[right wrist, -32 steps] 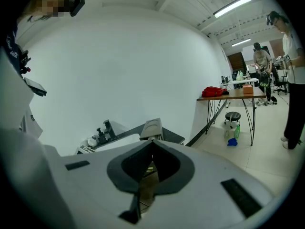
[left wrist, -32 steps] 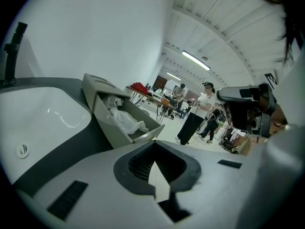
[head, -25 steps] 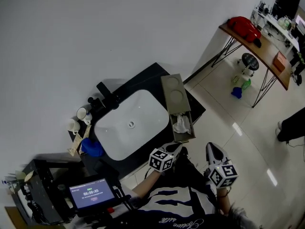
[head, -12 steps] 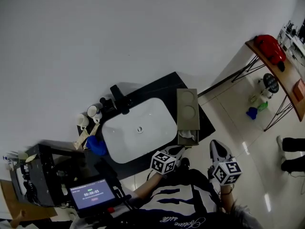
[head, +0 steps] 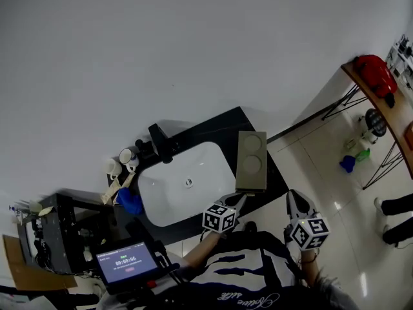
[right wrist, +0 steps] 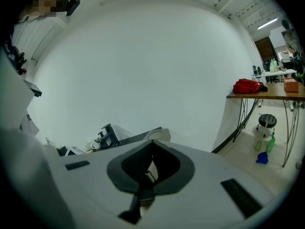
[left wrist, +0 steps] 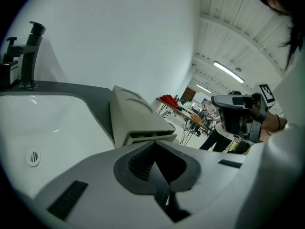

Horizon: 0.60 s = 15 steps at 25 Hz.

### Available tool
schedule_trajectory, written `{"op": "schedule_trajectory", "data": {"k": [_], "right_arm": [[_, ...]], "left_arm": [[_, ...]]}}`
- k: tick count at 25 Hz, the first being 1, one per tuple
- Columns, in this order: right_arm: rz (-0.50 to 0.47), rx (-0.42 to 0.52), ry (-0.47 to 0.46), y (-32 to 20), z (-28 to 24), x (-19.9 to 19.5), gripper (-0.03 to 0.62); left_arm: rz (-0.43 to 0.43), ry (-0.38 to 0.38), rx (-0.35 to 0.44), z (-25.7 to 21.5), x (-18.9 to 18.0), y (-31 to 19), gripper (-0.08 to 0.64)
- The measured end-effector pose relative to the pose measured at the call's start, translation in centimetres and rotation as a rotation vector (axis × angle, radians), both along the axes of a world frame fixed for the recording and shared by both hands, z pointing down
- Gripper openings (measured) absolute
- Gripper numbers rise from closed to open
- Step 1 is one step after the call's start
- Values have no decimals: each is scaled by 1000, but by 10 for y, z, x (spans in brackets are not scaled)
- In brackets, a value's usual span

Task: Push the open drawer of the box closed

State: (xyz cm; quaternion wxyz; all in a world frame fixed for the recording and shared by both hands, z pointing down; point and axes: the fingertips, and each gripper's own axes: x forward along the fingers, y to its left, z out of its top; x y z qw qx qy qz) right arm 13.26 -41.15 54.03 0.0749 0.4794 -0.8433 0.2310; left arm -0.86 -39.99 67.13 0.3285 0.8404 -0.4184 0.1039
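Left gripper [head: 239, 199], pressed together, tips at near end of the box [head: 250, 160]; right gripper [head: 292, 195], also together, aside

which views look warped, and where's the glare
Left gripper view: strong fisheye, black corners, the box still fairly sharp. Right gripper view: the same dark round rim, evenly lit wall. Head view: wide and tilted, with bright glare spots on the floor.

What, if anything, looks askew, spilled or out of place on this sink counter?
Nothing is spilled or damaged. The box beside the sink looks slightly turned against the counter's edge, its drawer pushed in. The cups by the tap stand upright.
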Motion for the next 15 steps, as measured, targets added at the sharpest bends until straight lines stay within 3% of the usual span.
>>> {"op": "schedule_trajectory", "data": {"k": [6,15], "right_arm": [[9,1,-21,-6,-1,10,-3],[-10,1,-25,16,0,-7,-3]], "left_arm": [[-35,-11,7,-3,-2,-8,-8],[-47,36,154,-55,-7,5,-8]]}}
